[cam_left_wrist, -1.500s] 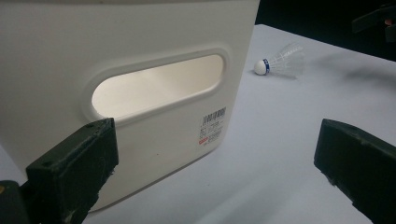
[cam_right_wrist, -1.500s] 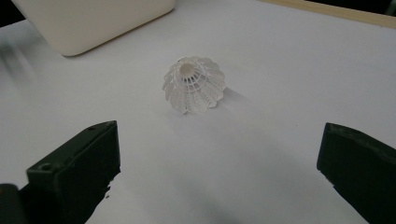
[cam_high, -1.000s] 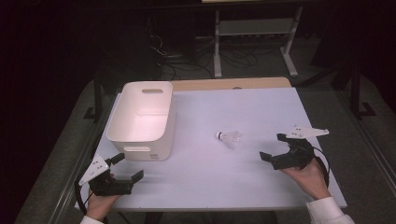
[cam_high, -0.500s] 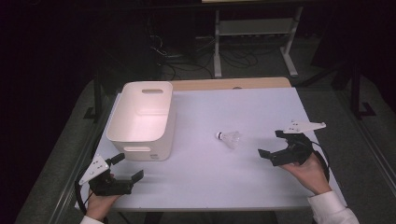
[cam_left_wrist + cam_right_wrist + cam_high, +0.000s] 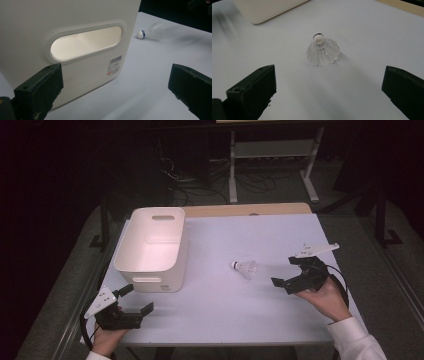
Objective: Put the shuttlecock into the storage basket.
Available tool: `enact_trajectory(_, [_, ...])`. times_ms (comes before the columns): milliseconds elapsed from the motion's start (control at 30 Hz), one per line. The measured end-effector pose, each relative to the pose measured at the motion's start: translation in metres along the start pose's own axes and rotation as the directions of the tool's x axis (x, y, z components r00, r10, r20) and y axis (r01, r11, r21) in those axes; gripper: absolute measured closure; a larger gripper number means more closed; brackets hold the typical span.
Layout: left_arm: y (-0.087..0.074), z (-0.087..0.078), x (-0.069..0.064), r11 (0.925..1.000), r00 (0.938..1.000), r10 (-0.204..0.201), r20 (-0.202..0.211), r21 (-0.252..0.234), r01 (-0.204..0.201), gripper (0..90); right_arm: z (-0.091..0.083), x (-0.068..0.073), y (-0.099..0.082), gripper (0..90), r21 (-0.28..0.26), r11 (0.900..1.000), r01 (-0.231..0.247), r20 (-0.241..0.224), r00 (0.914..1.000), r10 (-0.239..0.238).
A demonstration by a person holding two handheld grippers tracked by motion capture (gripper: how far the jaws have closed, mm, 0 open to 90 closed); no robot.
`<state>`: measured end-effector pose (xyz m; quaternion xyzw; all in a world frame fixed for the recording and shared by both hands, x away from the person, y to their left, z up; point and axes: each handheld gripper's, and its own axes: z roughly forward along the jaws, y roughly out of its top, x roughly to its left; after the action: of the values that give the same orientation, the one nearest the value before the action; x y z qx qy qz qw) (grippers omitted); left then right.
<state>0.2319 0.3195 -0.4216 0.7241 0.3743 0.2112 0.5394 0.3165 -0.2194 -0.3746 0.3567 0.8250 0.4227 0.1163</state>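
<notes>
A white plastic shuttlecock (image 5: 245, 267) lies on its side on the white table, cork end pointing left. In the right gripper view the shuttlecock (image 5: 323, 51) sits ahead of the wide-apart jaws, skirt towards me. My right gripper (image 5: 287, 271) is open, just right of it, with a small gap between. A white bin (image 5: 151, 248) with handle slots stands at the table's left. My left gripper (image 5: 136, 300) is open near the front left corner, facing the bin's (image 5: 75, 37) near wall, with the shuttlecock (image 5: 150, 32) farther off.
The table top (image 5: 225, 315) is white with a wooden strip (image 5: 245, 210) along its far edge. Beyond it, on the dark floor, stand a metal stand (image 5: 270, 155) and loose cables (image 5: 200, 177).
My right gripper has moved left and a little towards the shuttlecock. The left gripper, the bin and the shuttlecock have stayed put.
</notes>
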Motion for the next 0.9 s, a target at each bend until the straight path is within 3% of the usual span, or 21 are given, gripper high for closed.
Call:
enact_trajectory(333, [0.0,0.0,0.0,0.9999,1.0,-0.004,0.002,-0.01,0.005,0.0,0.008,0.005,0.016,0.0,0.039,0.9986,0.034,-0.021,0.9992,-0.033])
enact_trajectory(900, [0.0,-0.001,-0.001,1.0,1.0,0.001,0.007,-0.007,-0.001,0.0,0.021,0.009,0.031,0.0,0.079,0.9958,0.045,-0.042,0.9982,-0.042])
